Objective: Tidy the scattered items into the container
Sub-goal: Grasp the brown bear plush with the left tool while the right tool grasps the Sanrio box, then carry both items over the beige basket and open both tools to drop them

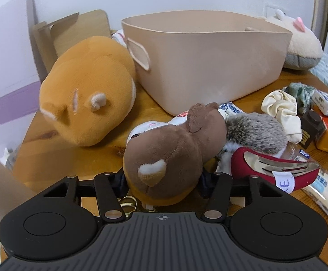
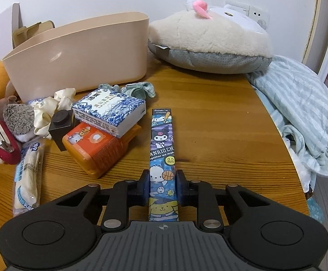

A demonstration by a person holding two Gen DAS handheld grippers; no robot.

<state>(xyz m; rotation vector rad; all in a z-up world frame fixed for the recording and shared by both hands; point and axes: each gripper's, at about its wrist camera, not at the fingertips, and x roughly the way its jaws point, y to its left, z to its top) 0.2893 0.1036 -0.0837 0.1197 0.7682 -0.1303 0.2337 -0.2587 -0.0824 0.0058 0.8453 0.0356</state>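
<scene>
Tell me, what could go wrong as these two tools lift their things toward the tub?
The right tool pinches the long pen box near one end, so it may droop or twist out. The left tool grips the brown plush, which touches the grey furry toy and red hair clip; lifting may drag them.

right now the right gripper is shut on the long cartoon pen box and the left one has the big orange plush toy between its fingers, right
Not quite. The left gripper has the small brown plush toy between its fingers; the big orange plush toy lies apart, beside the beige basket, as the left wrist view shows. The right gripper is indeed shut on the long cartoon pen box.
</scene>
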